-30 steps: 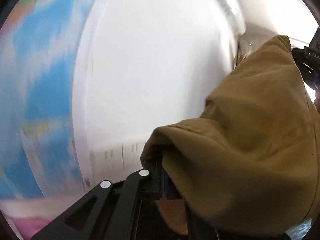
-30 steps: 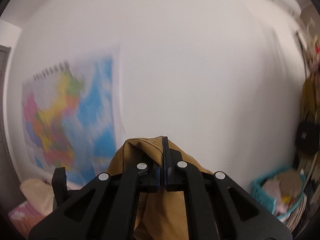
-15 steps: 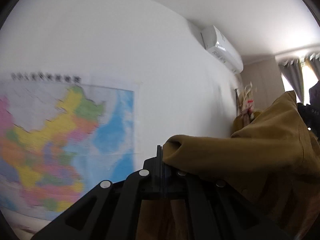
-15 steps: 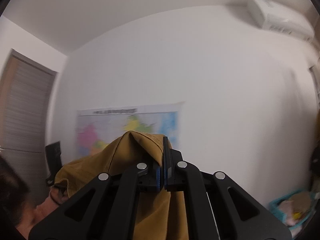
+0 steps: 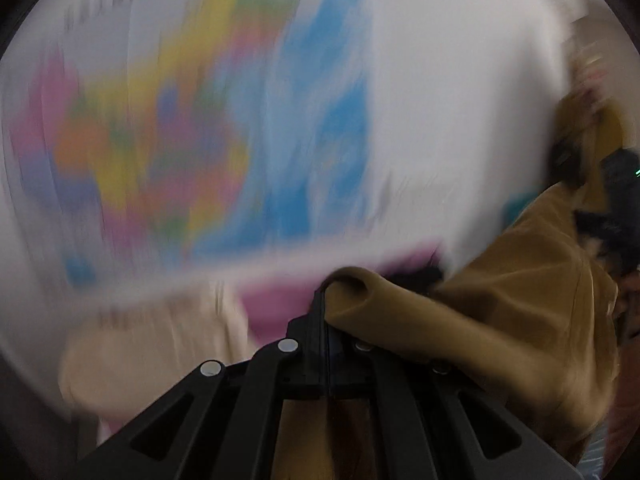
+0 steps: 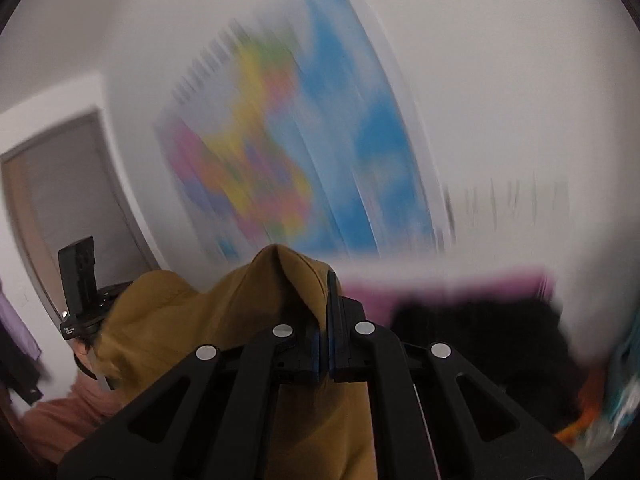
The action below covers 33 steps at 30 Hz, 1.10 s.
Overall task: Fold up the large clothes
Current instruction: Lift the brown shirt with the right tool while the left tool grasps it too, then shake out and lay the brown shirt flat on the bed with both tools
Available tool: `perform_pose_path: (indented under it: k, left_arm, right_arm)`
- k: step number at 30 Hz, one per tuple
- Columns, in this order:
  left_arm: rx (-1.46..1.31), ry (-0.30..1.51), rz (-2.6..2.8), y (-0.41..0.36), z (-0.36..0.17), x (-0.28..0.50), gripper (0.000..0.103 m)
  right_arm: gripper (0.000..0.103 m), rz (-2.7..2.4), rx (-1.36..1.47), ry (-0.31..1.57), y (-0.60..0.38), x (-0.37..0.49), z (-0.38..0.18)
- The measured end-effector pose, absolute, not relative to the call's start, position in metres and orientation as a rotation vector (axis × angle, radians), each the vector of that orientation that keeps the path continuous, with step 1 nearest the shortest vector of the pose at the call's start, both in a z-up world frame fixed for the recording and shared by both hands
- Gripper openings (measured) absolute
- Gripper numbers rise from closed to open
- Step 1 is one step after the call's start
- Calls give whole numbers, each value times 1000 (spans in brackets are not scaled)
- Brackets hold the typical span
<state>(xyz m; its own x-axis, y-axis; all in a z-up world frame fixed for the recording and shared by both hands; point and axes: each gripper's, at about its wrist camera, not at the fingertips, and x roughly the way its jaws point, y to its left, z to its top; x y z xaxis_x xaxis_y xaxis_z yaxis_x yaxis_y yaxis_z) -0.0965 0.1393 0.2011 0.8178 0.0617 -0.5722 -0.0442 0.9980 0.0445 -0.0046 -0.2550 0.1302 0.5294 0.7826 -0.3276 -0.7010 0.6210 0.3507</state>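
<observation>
A mustard-brown garment [image 5: 508,304] hangs in the air between the two grippers. In the left wrist view my left gripper [image 5: 325,300] is shut on one edge of it, and the cloth drapes off to the right and down. In the right wrist view my right gripper [image 6: 329,284] is shut on another edge of the garment [image 6: 192,320], which bunches over the left finger and falls to the left and below. Both views are heavily blurred by motion.
A coloured wall map [image 5: 224,120] hangs on the white wall ahead, and the map [image 6: 296,152] shows in the right wrist view too. Below it lie a pink surface [image 6: 440,284], a cream cloth [image 5: 152,344] and a dark heap [image 6: 480,344]. A grey door [image 6: 68,208] stands left, beside the person [image 6: 80,404].
Both grippers have swung down from pointing at the upper wall and ceiling; the map, pink surface and heaps of cloth have come into view. The garment stays pinched in both.
</observation>
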Motion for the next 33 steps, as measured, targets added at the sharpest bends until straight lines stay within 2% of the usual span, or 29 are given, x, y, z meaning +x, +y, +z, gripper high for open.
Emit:
perform_pose_path:
  k: [1, 5, 11, 12, 13, 14, 15, 16, 17, 21, 24, 26, 29, 33]
  left_arm:
    - [11, 683, 79, 148, 172, -78, 1]
    - [-93, 909, 107, 184, 60, -15, 1]
    - [-164, 977, 150, 221, 20, 30, 3]
    - [-160, 988, 155, 225, 18, 37, 5]
    - [-149, 1012, 156, 226, 13, 45, 10]
    - [-155, 1037, 162, 232, 5, 52, 10]
    - [-157, 1056, 155, 232, 3, 51, 10]
    - [-159, 1076, 141, 235, 0, 54, 12]
    - [-162, 1071, 124, 237, 0, 52, 14]
    - [-163, 1001, 21, 240, 23, 23, 46]
    - [-163, 915, -97, 237, 45, -14, 46]
    - [-160, 886, -220, 225, 53, -37, 47]
    - [-152, 907, -350, 200, 48, -42, 49]
    - [-226, 1006, -479, 172, 24, -21, 47]
  right_arm:
    - [3, 892, 176, 586, -234, 24, 99]
    - [3, 791, 48, 792, -192, 81, 13]
    - [6, 710, 104, 898, -188, 138, -19]
    - [10, 686, 101, 921, -188, 147, -25]
    - [23, 645, 95, 945, -190, 154, -30]
    - [32, 588, 67, 981, -189, 164, -39]
    - [48, 540, 44, 1006, -191, 166, -43]
    - [57, 531, 47, 1013, -197, 166, -43]
    - [58, 542, 70, 1010, -204, 162, -41]
    - [69, 607, 130, 891, -239, 129, -6]
    - [69, 790, 102, 799, -249, 72, 22]
    - [69, 880, 54, 808, -237, 46, 18]
    - [68, 922, 12, 927, -207, 31, -10]
    - [68, 885, 56, 1067, -185, 53, -49]
